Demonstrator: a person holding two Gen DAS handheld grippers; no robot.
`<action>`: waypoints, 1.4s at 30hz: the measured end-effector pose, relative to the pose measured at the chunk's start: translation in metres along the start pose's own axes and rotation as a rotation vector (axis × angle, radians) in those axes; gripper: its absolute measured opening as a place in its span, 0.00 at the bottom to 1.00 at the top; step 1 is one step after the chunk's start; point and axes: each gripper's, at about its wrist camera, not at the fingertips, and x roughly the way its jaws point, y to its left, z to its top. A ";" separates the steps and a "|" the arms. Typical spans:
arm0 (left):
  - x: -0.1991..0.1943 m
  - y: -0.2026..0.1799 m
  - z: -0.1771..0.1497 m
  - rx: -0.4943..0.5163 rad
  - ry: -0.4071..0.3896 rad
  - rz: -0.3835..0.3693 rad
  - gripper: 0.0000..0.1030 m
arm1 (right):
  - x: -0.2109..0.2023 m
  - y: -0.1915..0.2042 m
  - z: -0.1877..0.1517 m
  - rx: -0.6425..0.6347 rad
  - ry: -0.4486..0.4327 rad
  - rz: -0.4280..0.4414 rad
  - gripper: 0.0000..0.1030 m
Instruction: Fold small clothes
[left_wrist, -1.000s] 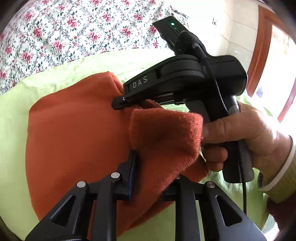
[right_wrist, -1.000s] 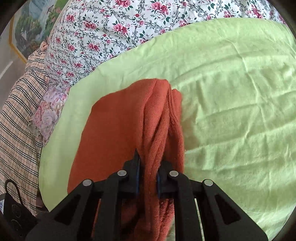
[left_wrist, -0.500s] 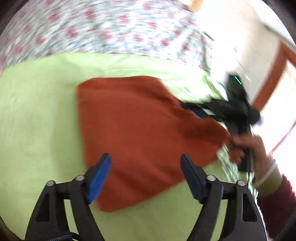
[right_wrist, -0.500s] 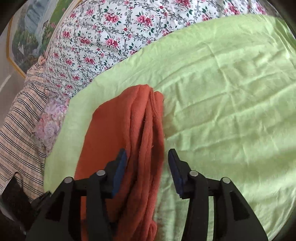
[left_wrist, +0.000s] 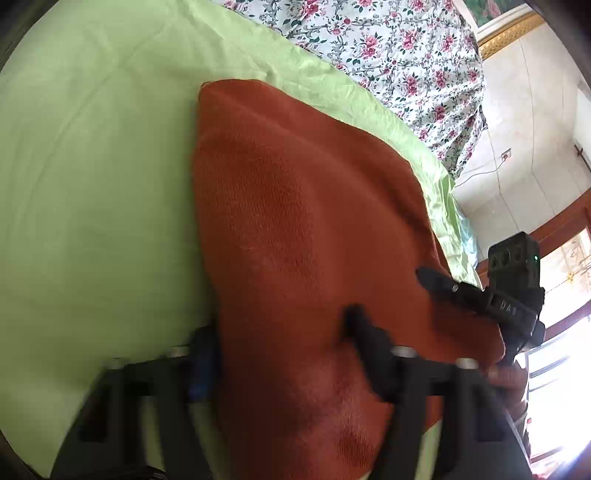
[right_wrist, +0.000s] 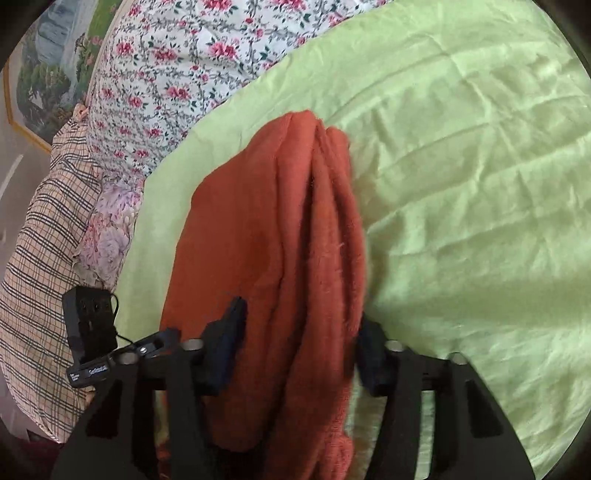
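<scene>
A folded rust-orange knit garment (left_wrist: 303, 229) lies on a light green sheet (left_wrist: 92, 184); it also shows in the right wrist view (right_wrist: 266, 229) with its stacked folded edges on the right side. My left gripper (left_wrist: 277, 339) is open, its jaws straddling the garment's near edge, one finger on the sheet and one pressed on the fabric. My right gripper (right_wrist: 299, 343) is open around the near end of the folded edges. The right gripper also shows in the left wrist view (left_wrist: 491, 299) at the garment's right corner.
A floral quilt (right_wrist: 166, 66) lies beyond the green sheet. A plaid cloth (right_wrist: 40, 240) hangs at the left of the right wrist view. The left gripper's body (right_wrist: 92, 332) shows there too. A wall and wooden door frame (left_wrist: 554, 229) stand at the right.
Both grippers have let go of the garment and opened. The left gripper swung away, then came back low over the garment's near edge. The right gripper's jaws widened further.
</scene>
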 end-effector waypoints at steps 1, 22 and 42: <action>-0.004 0.002 0.000 -0.003 -0.009 -0.018 0.31 | 0.002 0.002 -0.002 0.000 -0.002 -0.009 0.35; -0.199 0.083 -0.078 0.093 -0.200 0.180 0.25 | 0.076 0.149 -0.096 -0.113 0.058 0.223 0.24; -0.225 0.031 -0.186 0.343 -0.226 0.419 0.63 | 0.038 0.176 -0.106 -0.212 -0.039 0.042 0.47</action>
